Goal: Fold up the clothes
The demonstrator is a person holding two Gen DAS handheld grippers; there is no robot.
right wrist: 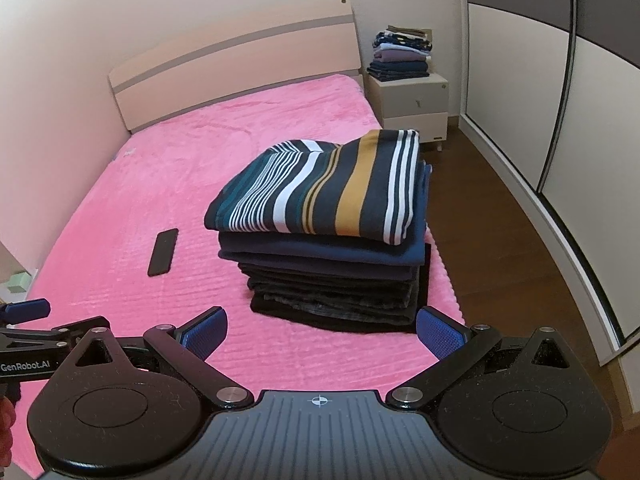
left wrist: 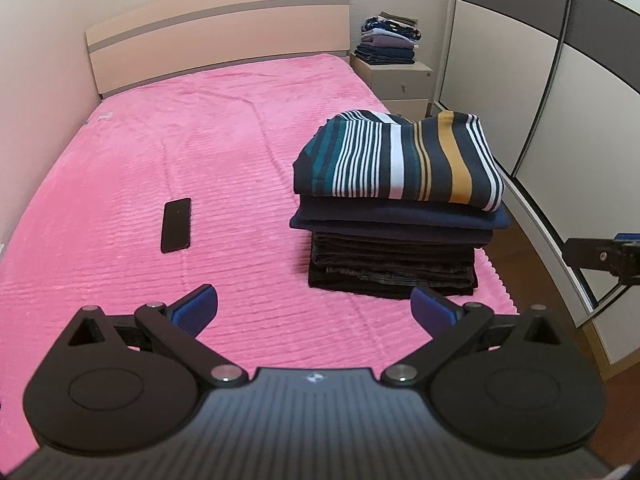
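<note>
1. My left gripper [left wrist: 314, 304] is spread wide and holds nothing; it hangs over bare pink bedspread [left wrist: 120, 184].
2. My right gripper [right wrist: 320, 330] is equally wide and empty.
3. The folded stack [right wrist: 332, 268], with the striped sweater [right wrist: 320, 192] on top, sits near the bed's right edge: at about 1 o'clock from my left gripper, at 12 o'clock just ahead of my right.
4. Its folded front edge runs from 9 to 3 o'clock across my right gripper, so I judge the right is nearer.
5. A phone [left wrist: 176, 225] lies at 11 o'clock, well apart from the stack.
</note>
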